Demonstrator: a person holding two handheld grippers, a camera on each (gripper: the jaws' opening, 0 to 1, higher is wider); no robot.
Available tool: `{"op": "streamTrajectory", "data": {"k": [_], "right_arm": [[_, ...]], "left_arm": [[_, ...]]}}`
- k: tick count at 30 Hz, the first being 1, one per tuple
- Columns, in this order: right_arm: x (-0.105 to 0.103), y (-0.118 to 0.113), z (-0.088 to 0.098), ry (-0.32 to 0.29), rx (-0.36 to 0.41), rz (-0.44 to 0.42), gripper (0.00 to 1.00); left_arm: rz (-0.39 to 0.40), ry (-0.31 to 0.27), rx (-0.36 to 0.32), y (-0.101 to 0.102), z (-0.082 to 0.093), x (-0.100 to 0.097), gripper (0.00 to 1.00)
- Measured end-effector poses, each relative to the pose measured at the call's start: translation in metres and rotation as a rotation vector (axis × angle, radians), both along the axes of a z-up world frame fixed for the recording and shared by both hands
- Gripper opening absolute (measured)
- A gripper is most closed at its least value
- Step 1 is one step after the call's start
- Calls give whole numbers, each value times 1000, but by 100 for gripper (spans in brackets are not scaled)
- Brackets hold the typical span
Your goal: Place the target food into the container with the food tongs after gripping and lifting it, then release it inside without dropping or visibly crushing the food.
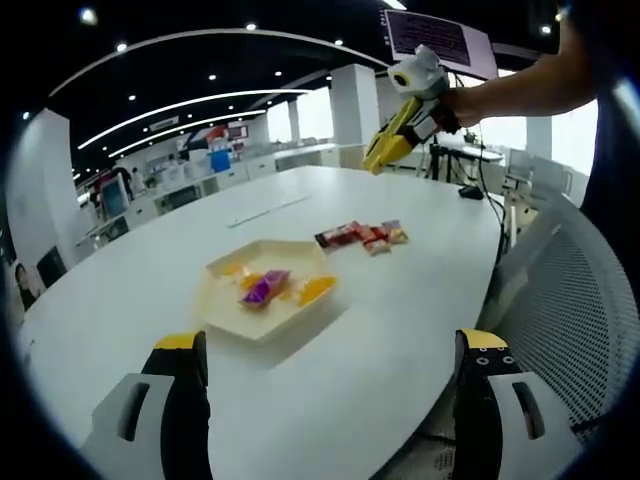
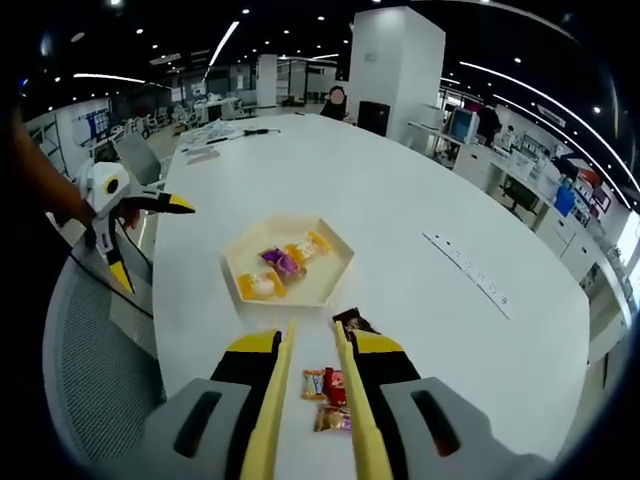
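Nearest in the right gripper view: right gripper (image 2: 311, 375) with yellow food tongs (image 2: 352, 400) mounted along its jaws, blades partly open with a narrow gap, holding nothing. Tong tips hang over the pile of wrapped snacks (image 2: 330, 390) on the white surface (image 2: 450, 200); whether they touch the wrappers I can't tell. One dark wrapper (image 2: 353, 322) sits just beside the right blade tip.

Left gripper (image 1: 330, 400) in its own view: jaws wide apart, empty, hovering over the near edge of the surface, well away from the food.

Step, as a judgement: pre-grasp, lining up the tongs on one snack. Nothing lifted yet. The next move calls for lowering onto a single packet, closing gently so the wrapper isn't crushed, lifting, then carrying forward to the container (image 2: 336, 262) and opening inside it.

Target food: small flat packets, red, brown and pale wrappers, loosely clustered, lying near the container but outside it. The container is a shallow cream hexagonal tray, already holding a purple-wrapped piece (image 2: 282, 262) and orange-yellow pieces (image 2: 256, 285).

Left gripper view shows the same tray (image 1: 225, 305), the snack pile (image 1: 362, 236) beyond it, and the tongs (image 1: 392, 140) raised in a person's hand (image 1: 462, 105).
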State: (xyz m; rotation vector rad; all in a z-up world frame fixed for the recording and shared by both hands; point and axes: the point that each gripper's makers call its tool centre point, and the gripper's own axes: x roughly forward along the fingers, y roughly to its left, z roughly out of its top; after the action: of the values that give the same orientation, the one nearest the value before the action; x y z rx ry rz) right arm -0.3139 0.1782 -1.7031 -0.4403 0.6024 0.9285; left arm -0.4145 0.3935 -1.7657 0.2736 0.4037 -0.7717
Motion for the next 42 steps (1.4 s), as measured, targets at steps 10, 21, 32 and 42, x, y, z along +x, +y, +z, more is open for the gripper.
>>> {"op": "streamTrajectory", "data": {"k": [10, 21, 32, 42], "right_arm": [[-6, 1, -35, 26, -11, -5, 25], [-5, -9, -74, 48, -21, -10, 24], [-4, -9, -107, 87, -77, 11, 24], [-2, -13, -121, 98, -125, 30, 24]], "left_arm": [[4, -4, -6, 1, 1, 1, 100], [-2, 4, 6, 0, -1, -1, 100], [5, 8, 17, 2, -3, 1, 100], [15, 14, 17, 3, -4, 2, 100]]}}
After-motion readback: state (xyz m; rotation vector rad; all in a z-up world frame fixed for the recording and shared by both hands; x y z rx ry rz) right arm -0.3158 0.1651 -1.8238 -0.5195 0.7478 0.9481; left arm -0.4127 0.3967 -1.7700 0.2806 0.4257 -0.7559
